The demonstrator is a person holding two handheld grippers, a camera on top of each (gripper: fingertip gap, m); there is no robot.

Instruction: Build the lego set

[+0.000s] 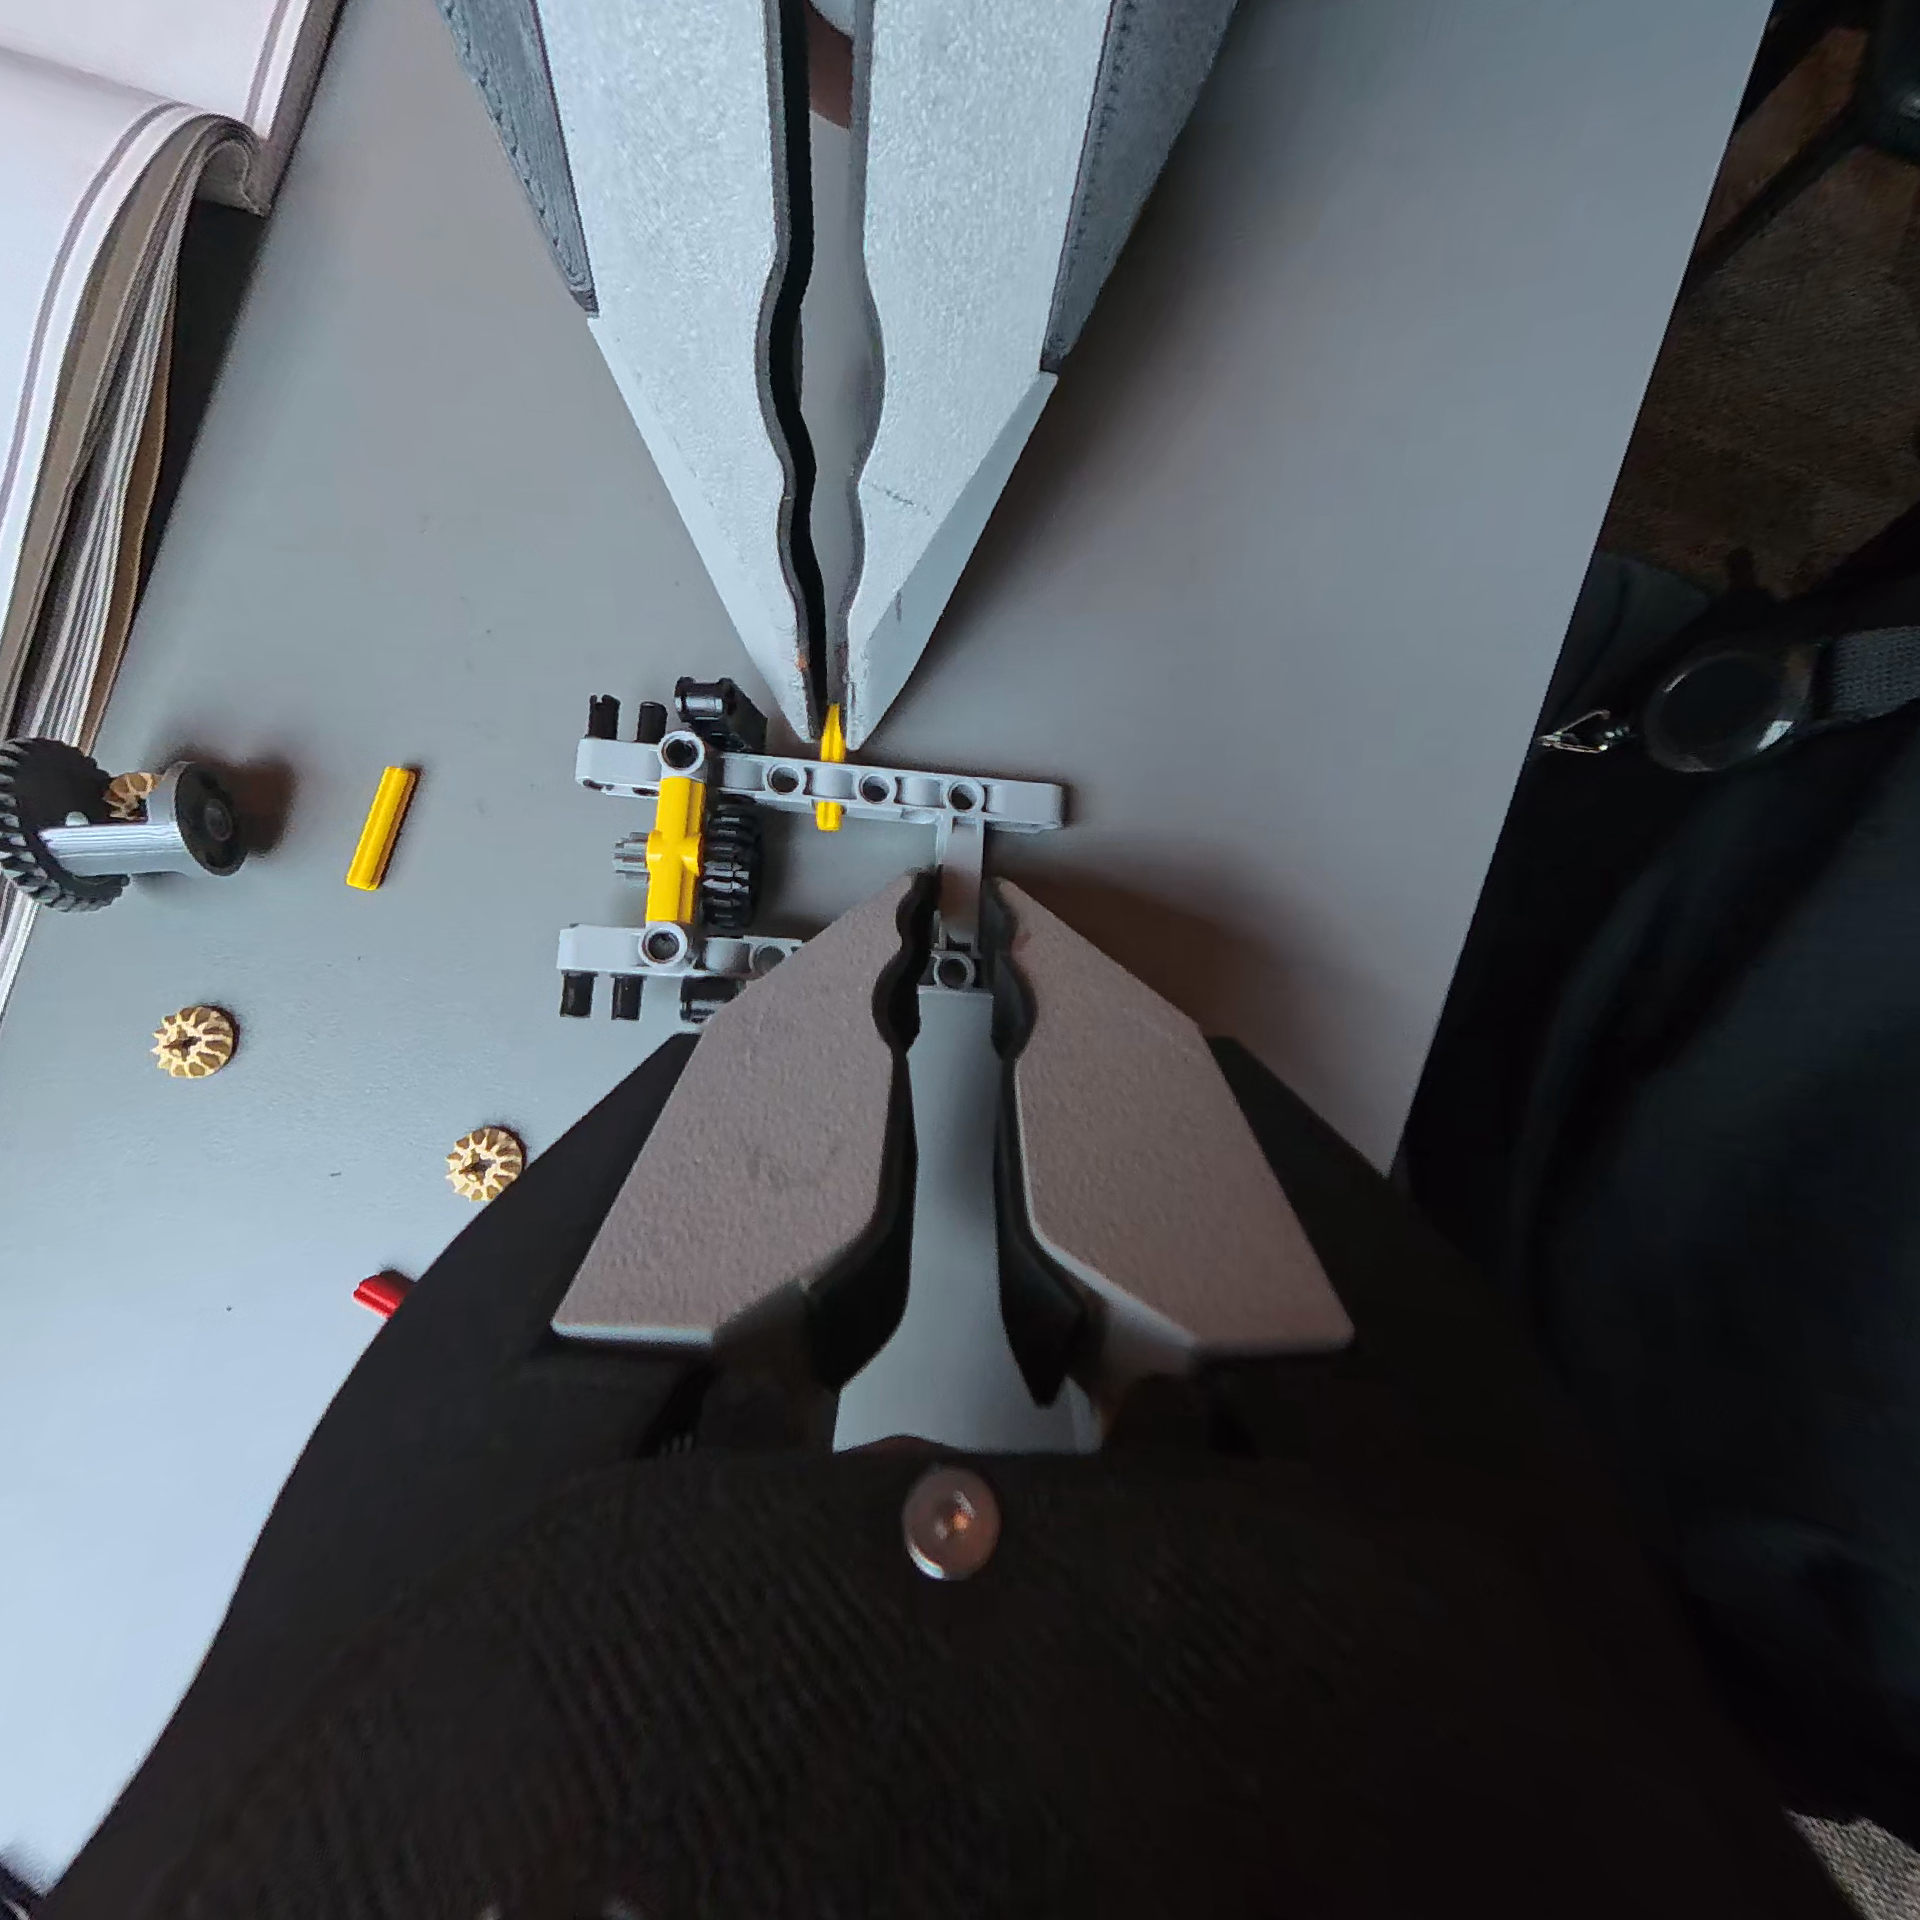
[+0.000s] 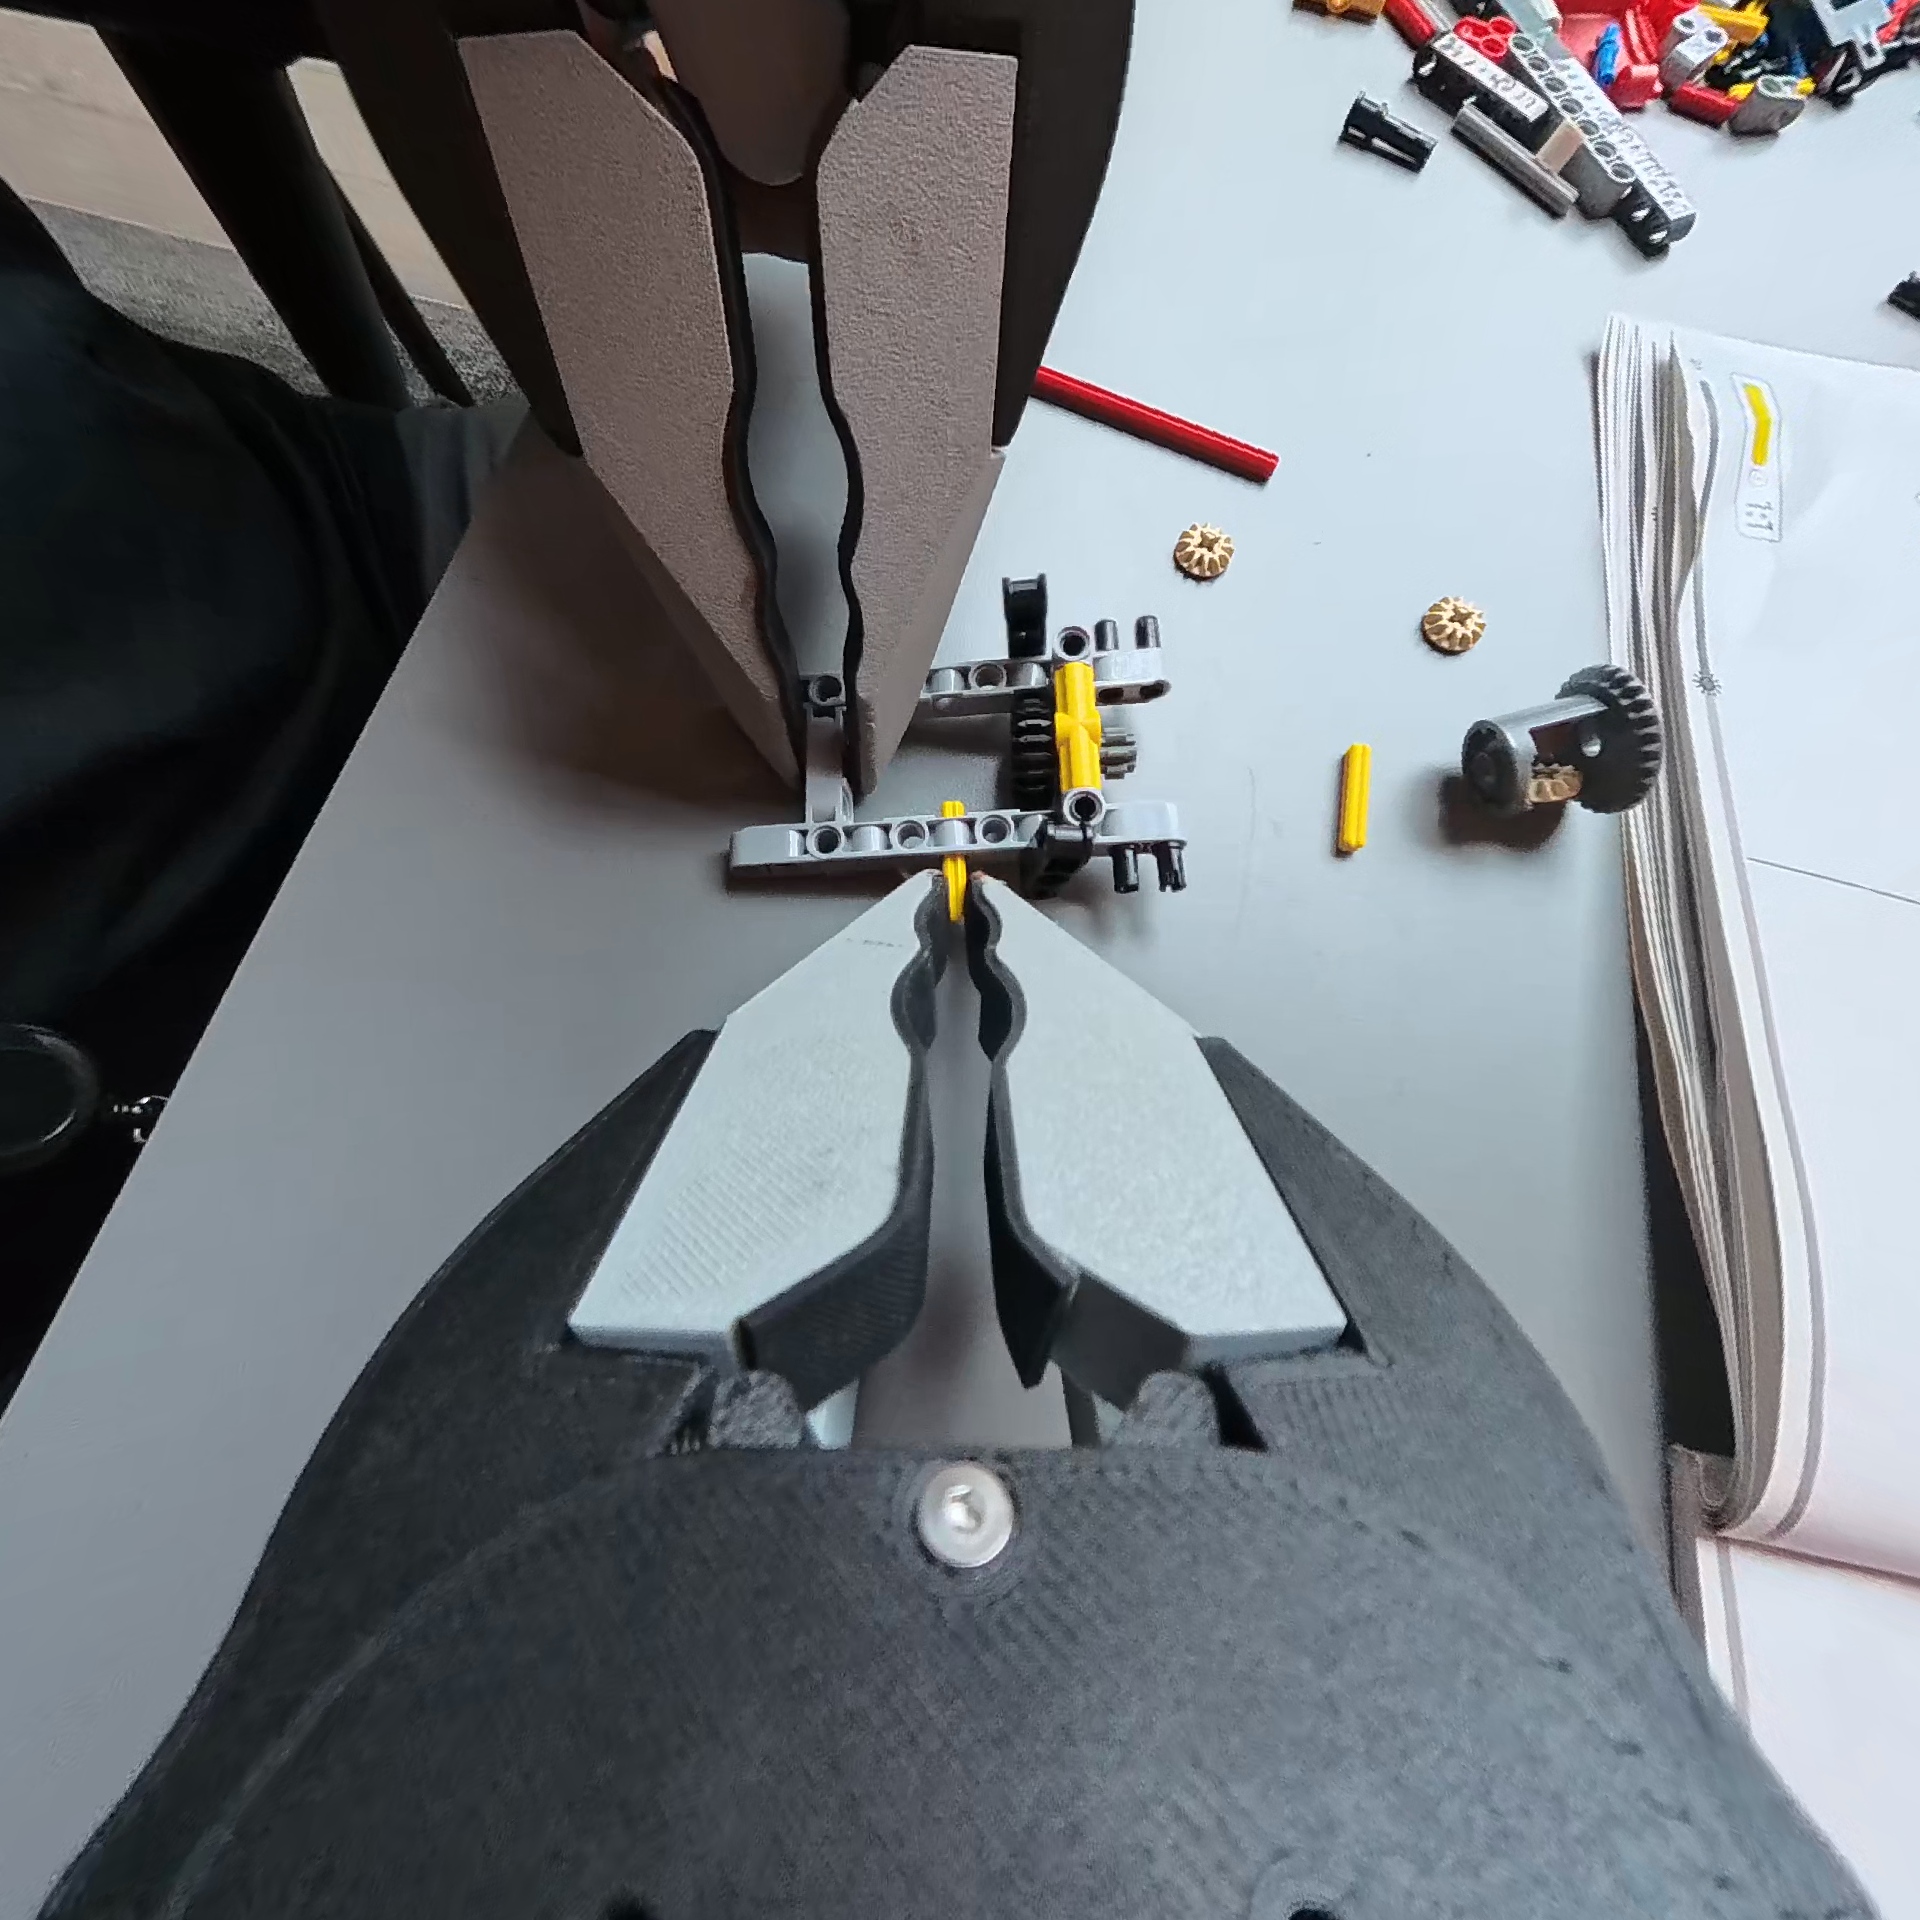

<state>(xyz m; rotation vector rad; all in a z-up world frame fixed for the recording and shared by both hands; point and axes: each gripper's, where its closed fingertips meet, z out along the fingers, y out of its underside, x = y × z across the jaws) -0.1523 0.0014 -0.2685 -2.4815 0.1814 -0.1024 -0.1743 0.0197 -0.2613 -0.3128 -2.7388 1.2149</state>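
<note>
A grey beam frame [image 1: 821, 795] with a yellow connector [image 1: 675, 847] and a black gear [image 1: 732, 862] lies on the grey table; it also shows in the right wrist view [image 2: 894, 836]. My left gripper [image 1: 954, 914] is shut on the frame's grey cross beam [image 1: 964, 847]. My right gripper [image 2: 956, 894] is shut on a short yellow axle [image 2: 953, 862] that sits in a hole of the frame's long beam. The right gripper also shows in the left wrist view [image 1: 829, 717], and the left gripper in the right wrist view [image 2: 826, 727].
A loose yellow axle [image 1: 380, 828], two tan gears [image 1: 193, 1042] [image 1: 484, 1164], a grey-and-black gear assembly [image 1: 114, 826] and a red axle [image 2: 1153, 421] lie beside the frame. An open instruction booklet [image 2: 1766, 935] and a pile of parts [image 2: 1579, 94] are at the right. The table edge [image 1: 1507, 831] is near. Both grippers' tips are close together, under 4 cm apart.
</note>
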